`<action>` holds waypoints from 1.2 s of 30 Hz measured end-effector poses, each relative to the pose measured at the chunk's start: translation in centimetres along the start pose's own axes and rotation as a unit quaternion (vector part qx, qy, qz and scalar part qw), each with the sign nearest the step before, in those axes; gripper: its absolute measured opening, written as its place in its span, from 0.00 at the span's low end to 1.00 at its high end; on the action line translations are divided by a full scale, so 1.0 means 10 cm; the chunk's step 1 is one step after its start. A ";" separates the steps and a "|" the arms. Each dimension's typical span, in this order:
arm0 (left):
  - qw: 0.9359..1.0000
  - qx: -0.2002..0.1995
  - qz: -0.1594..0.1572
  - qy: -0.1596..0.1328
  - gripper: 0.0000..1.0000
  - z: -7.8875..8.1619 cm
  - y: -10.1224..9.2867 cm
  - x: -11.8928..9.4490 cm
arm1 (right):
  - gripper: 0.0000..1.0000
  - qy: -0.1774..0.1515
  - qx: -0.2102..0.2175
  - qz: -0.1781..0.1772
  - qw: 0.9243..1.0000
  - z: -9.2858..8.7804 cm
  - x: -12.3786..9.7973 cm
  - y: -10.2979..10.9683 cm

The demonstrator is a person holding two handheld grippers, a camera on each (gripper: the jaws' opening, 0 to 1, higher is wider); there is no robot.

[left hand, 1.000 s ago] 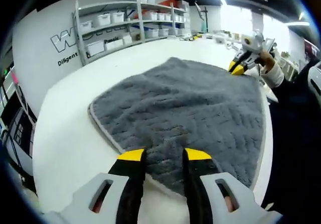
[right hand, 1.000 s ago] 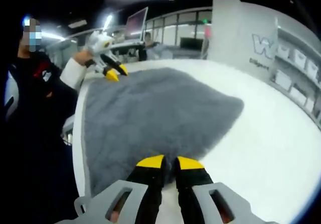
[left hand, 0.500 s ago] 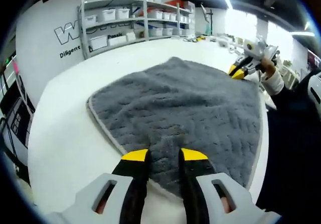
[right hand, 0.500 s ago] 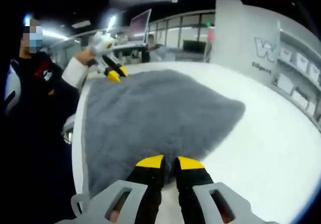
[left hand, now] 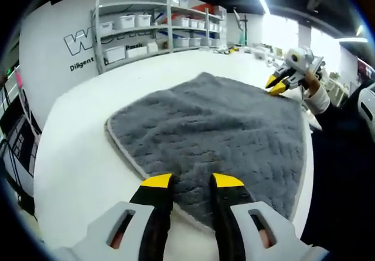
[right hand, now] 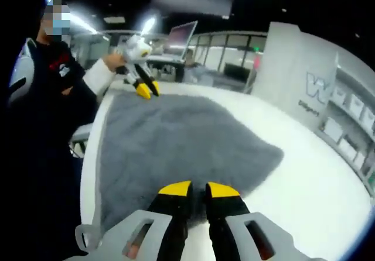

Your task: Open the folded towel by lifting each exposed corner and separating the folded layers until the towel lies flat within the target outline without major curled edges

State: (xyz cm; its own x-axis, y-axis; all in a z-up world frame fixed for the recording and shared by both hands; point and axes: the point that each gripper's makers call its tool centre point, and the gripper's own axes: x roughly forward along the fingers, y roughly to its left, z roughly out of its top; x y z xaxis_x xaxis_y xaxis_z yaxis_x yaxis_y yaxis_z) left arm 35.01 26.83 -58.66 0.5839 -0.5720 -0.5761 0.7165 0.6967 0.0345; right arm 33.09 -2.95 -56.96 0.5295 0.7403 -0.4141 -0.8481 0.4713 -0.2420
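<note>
A grey plush towel (left hand: 217, 126) lies spread on the white table (left hand: 76, 150), with a pale hem along its left edge. My left gripper (left hand: 192, 182) sits at the near corner, jaws closed onto the thick pile between them. At the far right corner is my right gripper (left hand: 276, 87), held by a hand in a white cuff. In the right gripper view the towel (right hand: 176, 138) stretches away from my right gripper (right hand: 198, 189), whose jaws pinch its near corner with a narrow gap. The left gripper (right hand: 146, 91) hovers at the far corner.
Grey shelves (left hand: 152, 30) with white bins stand against the wall behind the table. A person in dark clothes (right hand: 47, 79) stands along the table's edge (right hand: 88, 173). A monitor (right hand: 181, 38) and other benches are farther back. Bare table top (right hand: 316, 173) surrounds the towel.
The right gripper view has tilted, so the scene sits differently in it. The towel keeps about the same shape, and both pairs of jaws stay as they were.
</note>
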 end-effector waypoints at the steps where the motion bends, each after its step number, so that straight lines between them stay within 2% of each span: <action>1: 1.000 0.000 0.004 -0.006 0.24 0.02 0.02 -0.02 | 0.06 -0.010 -0.004 0.000 1.000 0.06 0.00 0.02; 3: 1.000 -0.003 0.011 -0.013 0.24 0.03 0.05 -0.05 | 0.06 -0.029 -0.023 0.006 0.999 0.18 0.01 0.11; 14: 0.999 -0.004 0.033 -0.013 0.24 -0.01 0.14 -0.15 | 0.08 -0.054 -0.057 0.022 0.997 0.45 0.07 0.36; 23: 0.998 -0.036 0.045 -0.014 0.24 -0.06 0.21 -0.22 | 0.09 -0.083 -0.092 0.069 0.990 0.78 0.24 0.82; 30: 0.997 -0.071 0.040 -0.016 0.20 -0.11 0.23 -0.30 | 0.10 -0.083 -0.116 0.082 0.986 0.94 0.45 0.95; 36: 0.997 -0.078 0.021 0.004 0.20 -0.21 0.15 -0.27 | 0.10 -0.078 -0.116 0.101 0.985 0.99 0.55 1.10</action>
State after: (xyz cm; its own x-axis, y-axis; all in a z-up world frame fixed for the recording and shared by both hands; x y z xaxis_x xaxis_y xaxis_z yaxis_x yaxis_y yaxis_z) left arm 33.71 30.39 -58.80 0.6077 -0.5381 -0.5841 0.6233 0.7789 -0.0691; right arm 26.85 11.03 -53.22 0.3308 0.8810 -0.3383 -0.9072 0.1981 -0.3712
